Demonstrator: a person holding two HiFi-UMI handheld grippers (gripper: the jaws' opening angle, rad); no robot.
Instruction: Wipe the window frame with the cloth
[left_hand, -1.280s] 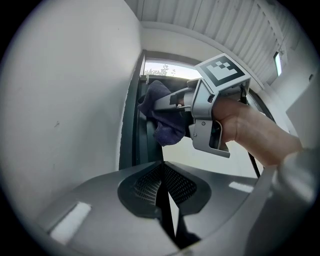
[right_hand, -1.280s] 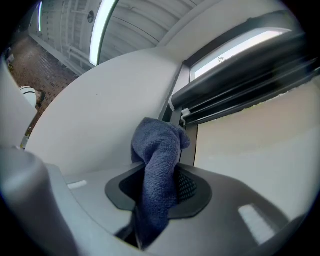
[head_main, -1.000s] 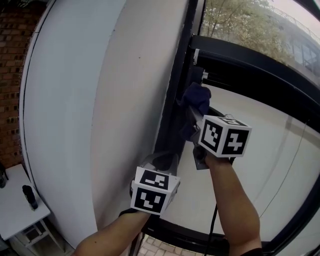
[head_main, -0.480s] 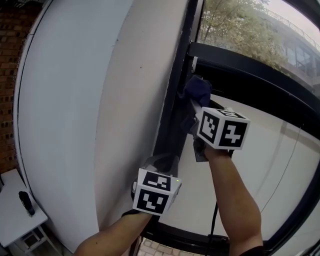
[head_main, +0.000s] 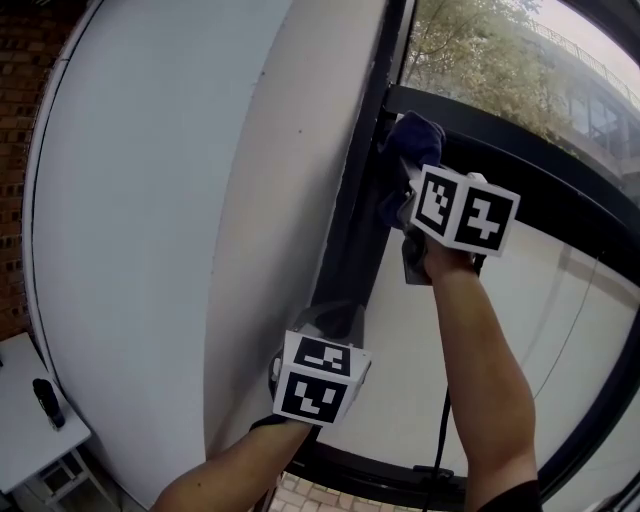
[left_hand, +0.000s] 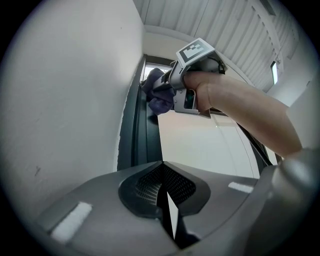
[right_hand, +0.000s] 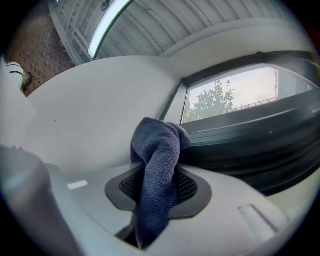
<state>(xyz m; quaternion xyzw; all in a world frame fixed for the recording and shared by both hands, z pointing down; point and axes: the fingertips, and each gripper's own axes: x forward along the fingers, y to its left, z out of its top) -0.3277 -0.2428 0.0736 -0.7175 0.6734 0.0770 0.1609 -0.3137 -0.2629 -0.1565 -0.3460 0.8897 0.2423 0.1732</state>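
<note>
Head view: the right gripper holds the dark blue cloth against the black window frame at a corner, and the left gripper hangs lower, beside the frame. Left gripper view: jaws closed on nothing. Right gripper view: jaws clenched on the cloth. Wiping seems under way; I cannot tell how much of the frame is left.

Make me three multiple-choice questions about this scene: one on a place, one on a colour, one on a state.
1. Where is the cloth? A) on a table B) at the window frame C) on the floor
2. What colour is the cloth? A) red B) yellow C) dark blue
3. The left gripper is: A) shut, empty B) wide open C) shut on the cloth
Answers: 1 B, it presses against the dark frame; 2 C, its fabric is navy; 3 A, its fingers meet with nothing between.
</note>
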